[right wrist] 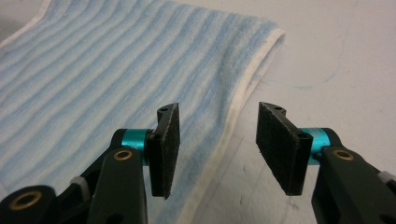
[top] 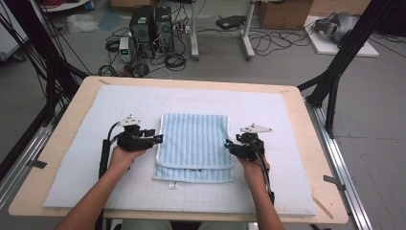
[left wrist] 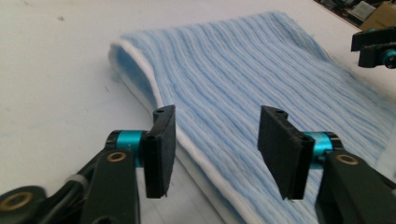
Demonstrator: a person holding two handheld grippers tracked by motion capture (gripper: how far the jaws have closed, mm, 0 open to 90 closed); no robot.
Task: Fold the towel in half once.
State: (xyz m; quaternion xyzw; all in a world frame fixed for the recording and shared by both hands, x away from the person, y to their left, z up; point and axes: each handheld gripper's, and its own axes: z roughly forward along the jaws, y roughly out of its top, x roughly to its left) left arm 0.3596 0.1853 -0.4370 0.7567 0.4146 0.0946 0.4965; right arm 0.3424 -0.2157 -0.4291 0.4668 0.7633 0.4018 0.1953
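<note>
Both grippers are waiting wide open, holding nothing: left gripper [top: 158, 138] at the towel's [top: 194, 143] nine o'clock, right gripper [top: 228, 144] at three. Pinching both edges evenly should keep the fold neat.

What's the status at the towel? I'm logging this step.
Left gripper open at the towel's left edge. Right gripper open at its right edge. Towel folded, flat on the mat. Nothing in the way.
</note>
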